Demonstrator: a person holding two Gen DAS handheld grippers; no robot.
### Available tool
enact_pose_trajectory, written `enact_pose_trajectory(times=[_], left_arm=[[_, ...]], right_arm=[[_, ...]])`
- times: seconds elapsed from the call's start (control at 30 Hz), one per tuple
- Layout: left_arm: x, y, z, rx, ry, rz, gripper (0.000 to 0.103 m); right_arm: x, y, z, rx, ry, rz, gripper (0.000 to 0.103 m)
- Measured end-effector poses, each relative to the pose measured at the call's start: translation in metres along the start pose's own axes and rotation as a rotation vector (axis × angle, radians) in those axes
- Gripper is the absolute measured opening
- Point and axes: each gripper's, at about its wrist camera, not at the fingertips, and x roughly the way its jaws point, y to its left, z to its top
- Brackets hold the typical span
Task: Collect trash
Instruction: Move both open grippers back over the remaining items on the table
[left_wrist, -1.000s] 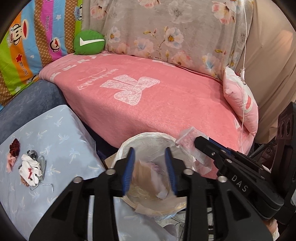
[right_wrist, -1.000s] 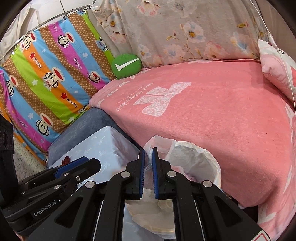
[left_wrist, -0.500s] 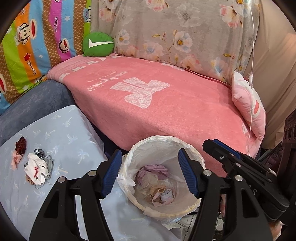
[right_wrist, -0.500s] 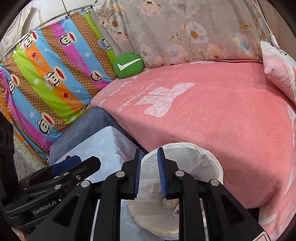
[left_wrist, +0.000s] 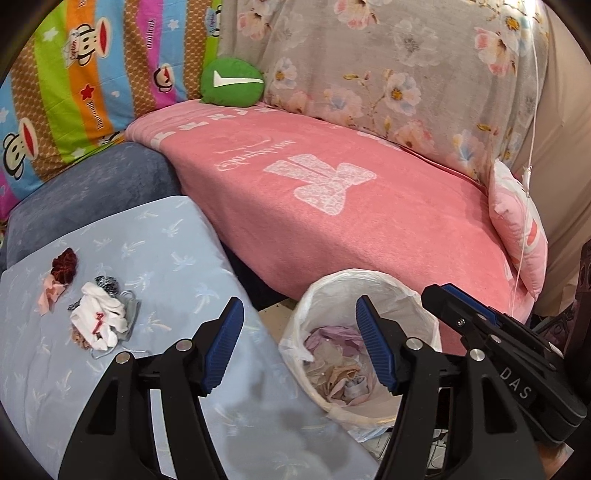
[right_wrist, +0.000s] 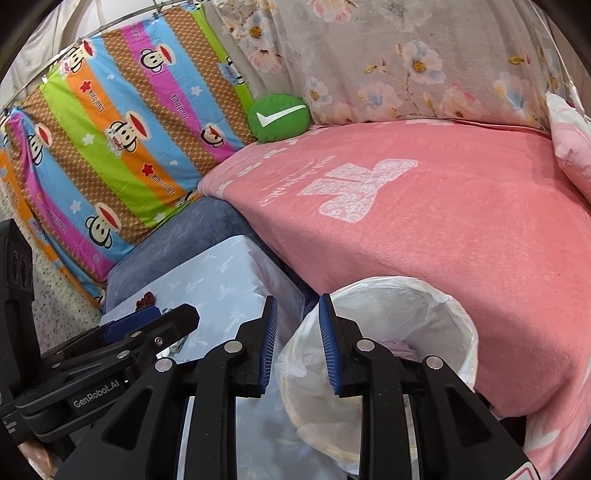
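A bin lined with a white bag (left_wrist: 369, 275) stands against the pink sofa, with crumpled paper and wrappers (left_wrist: 340, 369) inside. My left gripper (left_wrist: 300, 310) hovers open over its left rim, with nothing between the fingers. My right gripper (right_wrist: 297, 299) is above the bin's left edge (right_wrist: 424, 286); its jaws are opening and hold nothing. On the light blue table (left_wrist: 166, 266) lies a small pile of trash (left_wrist: 99, 317) next to a dark red scrap (left_wrist: 64, 264) and a pink scrap (left_wrist: 51, 293).
The pink blanket-covered sofa (left_wrist: 332, 221) runs behind the bin, with a green cushion (left_wrist: 232, 83) at its back and a pink pillow (left_wrist: 517, 229) at the right end. A blue-grey armrest (left_wrist: 92, 184) borders the table, below a striped monkey-print cloth (right_wrist: 110, 147).
The left jaws spread and the crumpled wad between them is now in the bin. The right jaws went from shut to parted, and the pinkish packet at their tip is gone. Both views swung left.
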Motion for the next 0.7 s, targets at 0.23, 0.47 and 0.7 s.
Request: enact_pose_trajectory(times=[0.23, 0.47, 0.7], left_arm=[[-0.007, 0.036, -0.003, -0.061, -0.011, 0.051, 0.067], [-0.015, 0.079, -0.009, -0.120, -0.016, 0.106, 0.067], [-0.026, 0.132, -0.018, -0.188, -0.023, 0.178, 0.079]], right_arm=[[0.018, 0.040, -0.008, -0.056, 0.042, 0.033, 0.025], [0.037, 0.082, -0.017, -0.110, 0.074, 0.060, 0.034], [0.061, 0.127, -0.027, -0.172, 0.116, 0.090, 0.041]])
